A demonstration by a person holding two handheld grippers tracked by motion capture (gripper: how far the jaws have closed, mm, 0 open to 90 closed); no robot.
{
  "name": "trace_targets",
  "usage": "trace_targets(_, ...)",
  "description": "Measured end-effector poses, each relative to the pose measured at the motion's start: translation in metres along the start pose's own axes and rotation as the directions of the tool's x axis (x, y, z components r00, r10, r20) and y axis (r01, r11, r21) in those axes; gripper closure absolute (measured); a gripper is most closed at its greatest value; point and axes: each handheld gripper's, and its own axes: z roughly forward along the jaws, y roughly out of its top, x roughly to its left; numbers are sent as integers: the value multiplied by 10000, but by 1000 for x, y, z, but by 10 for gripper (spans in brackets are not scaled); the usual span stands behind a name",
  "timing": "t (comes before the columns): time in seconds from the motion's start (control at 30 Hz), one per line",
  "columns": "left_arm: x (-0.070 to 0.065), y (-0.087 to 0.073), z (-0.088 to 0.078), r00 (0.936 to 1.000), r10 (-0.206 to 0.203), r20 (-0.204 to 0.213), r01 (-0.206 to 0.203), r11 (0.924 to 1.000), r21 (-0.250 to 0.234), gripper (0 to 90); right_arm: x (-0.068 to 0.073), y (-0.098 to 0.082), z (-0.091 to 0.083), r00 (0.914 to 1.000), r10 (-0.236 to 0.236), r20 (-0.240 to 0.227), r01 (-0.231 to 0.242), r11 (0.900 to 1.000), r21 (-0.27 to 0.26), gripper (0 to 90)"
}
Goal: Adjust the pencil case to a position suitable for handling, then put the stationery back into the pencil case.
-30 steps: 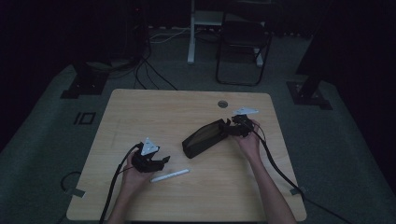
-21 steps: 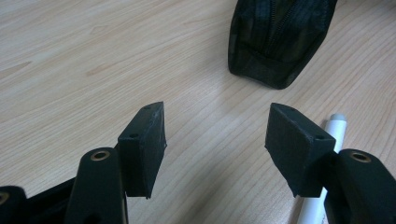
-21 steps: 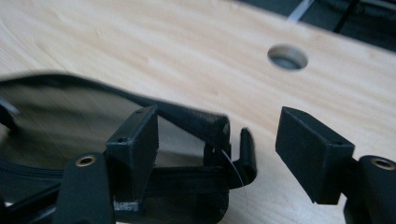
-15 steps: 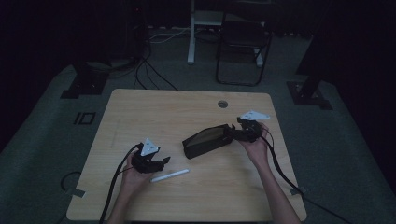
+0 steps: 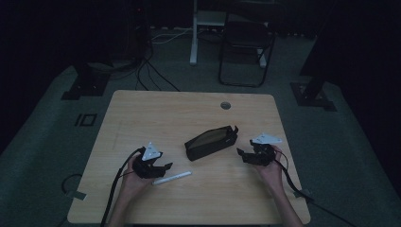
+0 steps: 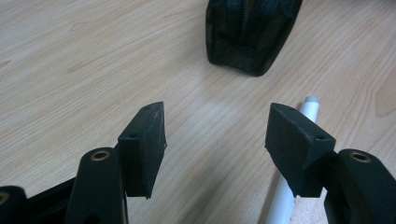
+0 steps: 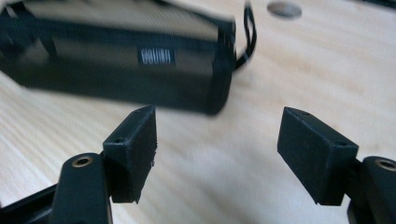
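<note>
- Black zipped fabric pouch (image 5: 210, 143) lies mid-bench, unzipped for loading, held by neither gripper.
- White plastic pen (image 5: 172, 178) beside left gripper (image 5: 163, 169), jaws spread.
- Right gripper (image 5: 242, 155) spread, empty, beside the pouch.

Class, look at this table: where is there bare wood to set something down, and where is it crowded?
The far half of the table is bare wood, from the back edge and its cable hole down to the black pouch. The near edge between the forearms is bare too. It is crowded mid-table: left gripper, white pen, pouch and right gripper sit in a row.
</note>
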Motion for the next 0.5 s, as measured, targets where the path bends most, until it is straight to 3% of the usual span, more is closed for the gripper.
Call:
trace_targets(0.2, -8, -5, -1, 9984, 375, 417, -378, 9993, 56, 377, -2, -18, 4, 9995, 303, -5, -303, 9992, 247, 279)
trace_targets(0.33, -10, -6, -1, 9972, 465, 586, -465, 9989, -16, 369, -1, -20, 6, 9996, 274, 36, -275, 9992, 286, 279)
trace_targets(0.37, -12, -10, -1, 9945, 496, 921, -492, 9988, -62, 361, 0, -22, 9, 9997, 263, 16, -264, 9991, 320, 279)
trace_targets(0.5, -14, -14, -1, 9936, 568, 980, -573, 9984, 18, 353, 2, -25, 13, 9999, 119, 42, -120, 9989, 452, 279)
